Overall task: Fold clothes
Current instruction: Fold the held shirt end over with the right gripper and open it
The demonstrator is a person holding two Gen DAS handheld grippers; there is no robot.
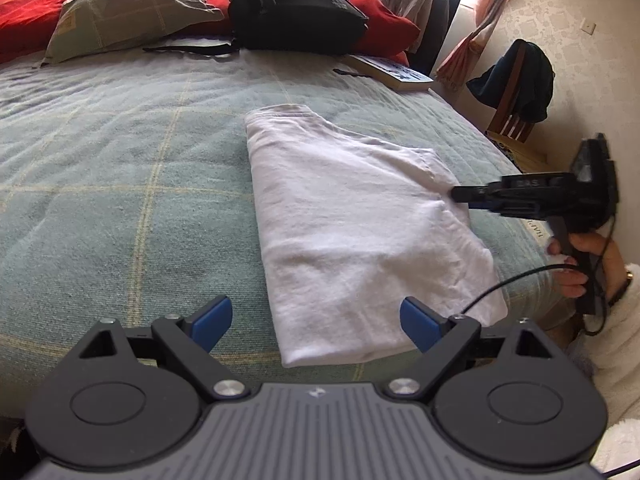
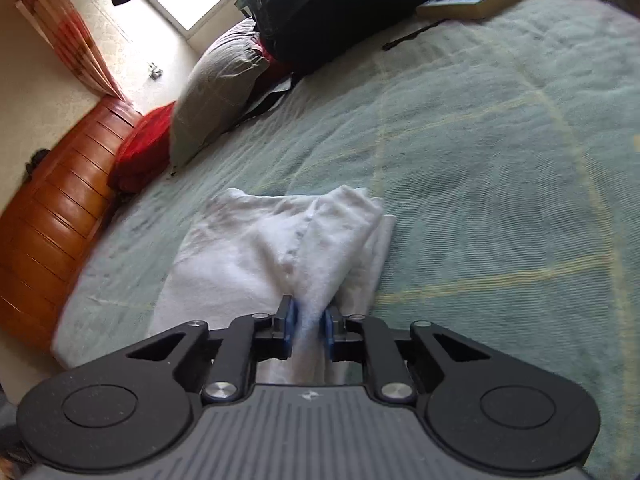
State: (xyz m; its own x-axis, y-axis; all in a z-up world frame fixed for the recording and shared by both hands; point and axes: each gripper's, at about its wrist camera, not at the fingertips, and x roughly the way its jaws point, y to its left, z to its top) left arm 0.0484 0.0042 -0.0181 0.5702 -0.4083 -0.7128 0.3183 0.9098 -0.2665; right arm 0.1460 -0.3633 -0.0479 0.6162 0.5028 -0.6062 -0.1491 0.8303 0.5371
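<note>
I'm pinching the shirt's [image 2: 280, 248] edge in my right hand-held gripper [image 2: 309, 330] to carry the fold; left hand-held gripper [image 1: 316, 322] is hovering wide open, empty.

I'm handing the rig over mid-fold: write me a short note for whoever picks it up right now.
Left hand-held gripper: wide open, empty, hovering over the near end of the white shirt.
Right hand-held gripper: blue pads close around a raised fold of the shirt at its side edge; grip looks loose, so check it before pulling.
Shirt: on the green blanket, already folded into a long narrow strip.
Nearby: backpack, pillow and book at the far end, clear of the shirt.
Left: probably fold the strip end to end, then flatten.
</note>
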